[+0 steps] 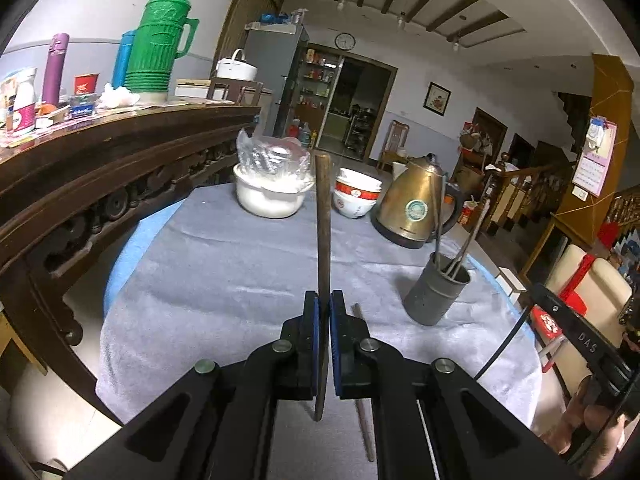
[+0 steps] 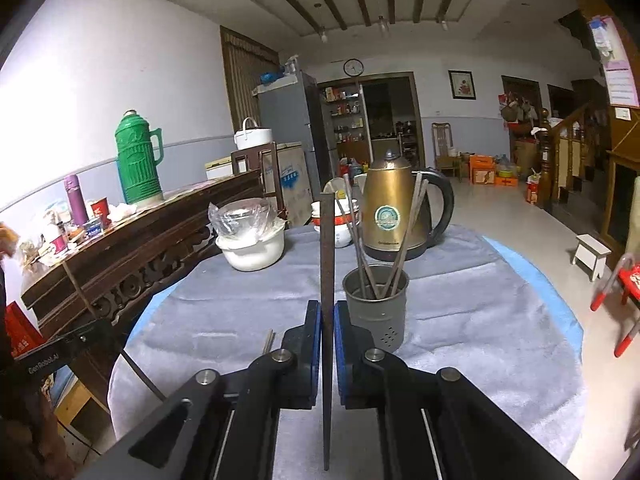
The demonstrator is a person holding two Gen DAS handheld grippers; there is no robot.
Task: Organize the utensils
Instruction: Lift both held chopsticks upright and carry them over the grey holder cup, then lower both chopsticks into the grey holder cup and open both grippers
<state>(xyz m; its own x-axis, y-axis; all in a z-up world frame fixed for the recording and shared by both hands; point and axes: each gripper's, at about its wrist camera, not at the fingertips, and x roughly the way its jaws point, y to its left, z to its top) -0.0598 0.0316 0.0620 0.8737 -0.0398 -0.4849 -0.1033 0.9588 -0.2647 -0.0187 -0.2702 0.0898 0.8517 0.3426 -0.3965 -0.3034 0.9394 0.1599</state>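
The left gripper (image 1: 324, 312) is clenched on a dark wooden chopstick (image 1: 322, 216), which stands nearly upright between the blue pads, its top end far above the fingers and its lower end hanging below them. The right gripper (image 2: 328, 320) is likewise clamped on a second dark chopstick (image 2: 327, 264), also held upright. The grey metal utensil holder (image 2: 376, 304) stands just beyond and slightly to the right of the right gripper, already carrying several metal chopsticks (image 2: 362, 248) that lean against its rim; from the left gripper the same holder (image 1: 438, 292) lies well off to the right, so the right hand is the nearer one, and its stick's long axis already roughly matches the holder's open mouth. Another chopstick (image 1: 364, 380) lies flat on the grey cloth (image 1: 224, 264) beside the left fingers. Further back on the round table stand a brass kettle (image 2: 394, 208), stacked bowls (image 1: 356, 196) and a white pot (image 2: 252, 248); a carved sideboard (image 1: 120, 168) with a green thermos (image 1: 158, 40) flanks the left, with the tiled room beyond.
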